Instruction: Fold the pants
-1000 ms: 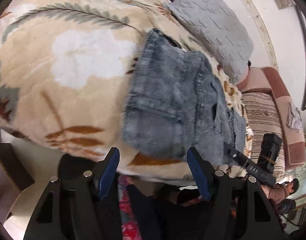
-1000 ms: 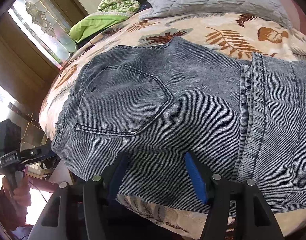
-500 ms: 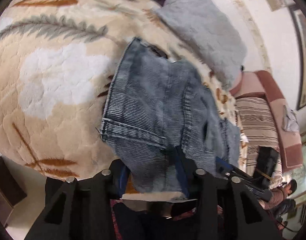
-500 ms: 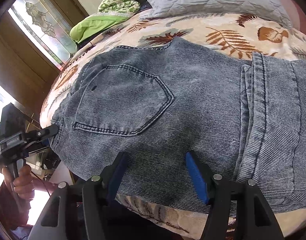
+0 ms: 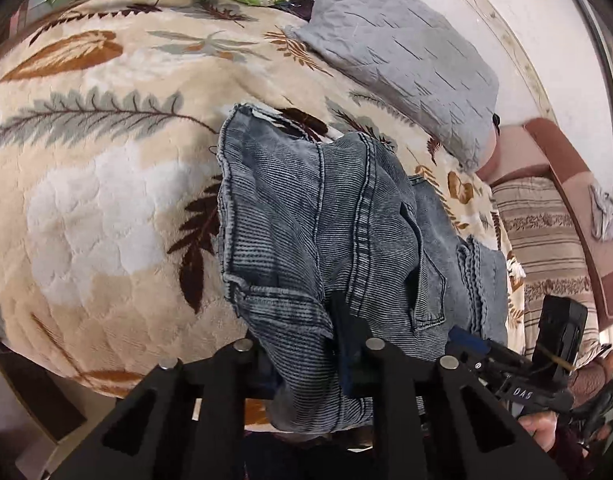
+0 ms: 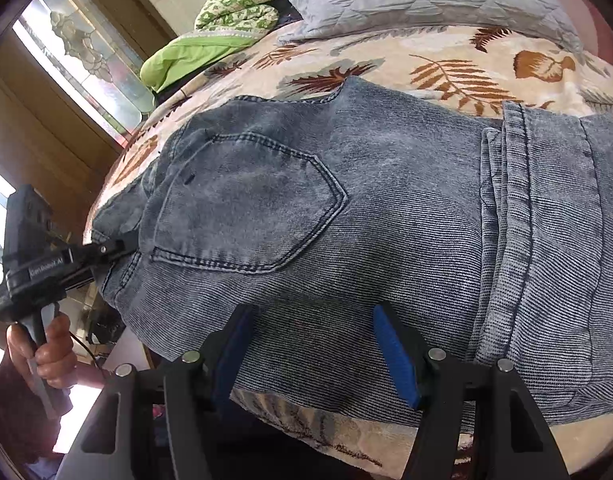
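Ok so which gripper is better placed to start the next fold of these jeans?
Left. The left gripper has just closed on the jeans at their edge, while the right gripper hangs open over the denim, gripping nothing.

Soft daylight is being spread evenly over both fisheye views.

Beyond the left of the right gripper, a window is being blown out to glare; faint shadows are being cast beneath the pants. Straight lines are being bent at the dark rims, and slight blur is being shown around the left gripper.
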A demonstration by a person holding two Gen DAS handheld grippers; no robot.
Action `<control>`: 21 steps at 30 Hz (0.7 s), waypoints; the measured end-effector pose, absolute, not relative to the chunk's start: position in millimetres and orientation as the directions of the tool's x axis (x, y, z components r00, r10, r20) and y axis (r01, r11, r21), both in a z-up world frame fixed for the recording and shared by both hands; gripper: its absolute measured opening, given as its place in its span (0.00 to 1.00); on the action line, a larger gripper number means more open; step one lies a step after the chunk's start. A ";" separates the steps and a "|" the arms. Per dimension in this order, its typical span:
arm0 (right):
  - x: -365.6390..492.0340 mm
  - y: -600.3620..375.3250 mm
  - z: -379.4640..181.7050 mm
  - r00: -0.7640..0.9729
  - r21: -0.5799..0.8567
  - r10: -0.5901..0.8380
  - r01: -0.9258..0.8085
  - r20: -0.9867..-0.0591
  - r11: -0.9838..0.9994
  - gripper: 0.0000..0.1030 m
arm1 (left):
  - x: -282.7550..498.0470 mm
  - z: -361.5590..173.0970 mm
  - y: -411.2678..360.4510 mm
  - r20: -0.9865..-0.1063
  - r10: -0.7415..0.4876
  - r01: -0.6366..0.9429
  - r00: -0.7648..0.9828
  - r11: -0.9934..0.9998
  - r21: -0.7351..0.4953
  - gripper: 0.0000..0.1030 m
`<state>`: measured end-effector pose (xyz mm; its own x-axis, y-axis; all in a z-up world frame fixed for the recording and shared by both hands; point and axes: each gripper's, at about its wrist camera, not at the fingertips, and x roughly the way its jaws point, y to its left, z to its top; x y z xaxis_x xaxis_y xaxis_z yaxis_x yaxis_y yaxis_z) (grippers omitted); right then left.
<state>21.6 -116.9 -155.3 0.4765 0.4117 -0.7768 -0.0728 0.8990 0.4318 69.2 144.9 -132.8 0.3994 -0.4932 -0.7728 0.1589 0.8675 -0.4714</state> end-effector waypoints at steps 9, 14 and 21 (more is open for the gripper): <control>-2.0 -169.5 -129.4 0.618 0.488 0.407 -0.043 -0.673 0.872 0.53 | 51.1 -75.8 114.5 -0.749 -0.453 0.309 0.484 0.889 -0.338 0.17; 1.2 -227.3 -134.5 0.643 0.511 0.345 0.086 -0.684 0.855 0.53 | 41.7 -35.0 73.7 -0.711 -0.481 0.426 0.512 0.862 -0.276 0.17; -6.8 -274.5 -156.6 0.647 0.630 0.415 0.130 -0.639 0.766 0.43 | 34.0 -5.8 -10.2 -0.710 -0.500 0.584 0.495 0.797 -0.154 0.17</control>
